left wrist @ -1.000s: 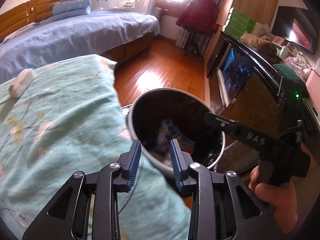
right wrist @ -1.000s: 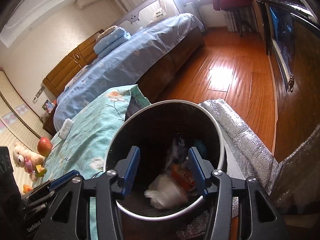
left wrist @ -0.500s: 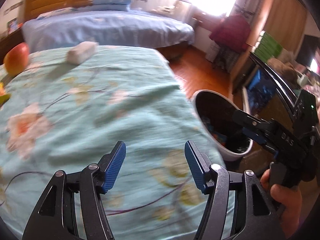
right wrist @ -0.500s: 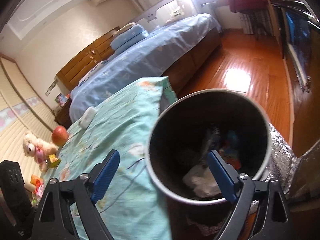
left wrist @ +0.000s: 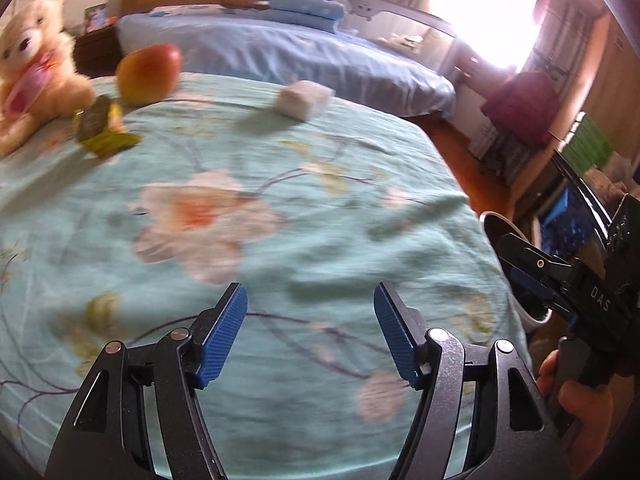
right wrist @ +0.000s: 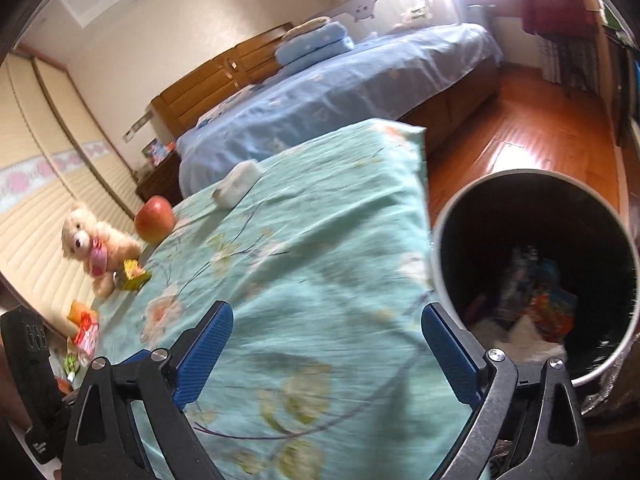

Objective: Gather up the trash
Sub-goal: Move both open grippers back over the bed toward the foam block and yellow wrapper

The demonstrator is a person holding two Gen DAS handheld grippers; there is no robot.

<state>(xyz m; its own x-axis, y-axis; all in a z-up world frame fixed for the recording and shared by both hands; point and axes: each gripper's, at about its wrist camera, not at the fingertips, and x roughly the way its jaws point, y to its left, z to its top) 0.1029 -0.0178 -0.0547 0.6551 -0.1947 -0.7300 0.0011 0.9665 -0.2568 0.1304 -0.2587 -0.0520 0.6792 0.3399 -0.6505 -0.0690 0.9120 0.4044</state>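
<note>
My left gripper (left wrist: pixel 310 300) hovers over the teal flowered cover (left wrist: pixel 320 208), its jaws opening with nothing between them. My right gripper (right wrist: pixel 326 316) hangs over the cover's near edge beside the trash bin (right wrist: pixel 528 173), jaws also opening and empty. The bin holds wrappers and white paper (right wrist: pixel 536 304). Far back on the cover lie a white wad (left wrist: pixel 304 98), also in the right wrist view (right wrist: pixel 236 188), and a yellow-green wrapper (left wrist: pixel 102 128) (right wrist: pixel 132 276). More colourful wrappers (right wrist: pixel 82 328) lie at the left edge.
An apple (left wrist: pixel 148 74) and a teddy bear (left wrist: pixel 32 76) sit at the far left of the cover. A blue bed (left wrist: pixel 300 48) lies behind. Wooden floor (right wrist: pixel 540 136) runs past the bin. A hand (left wrist: pixel 576 400) holds the right gripper's handle.
Both grippers have swung left, away from above the bin and over the teal cover. Their jaws have spread wider. The apple, bear and wrappers have come into view.
</note>
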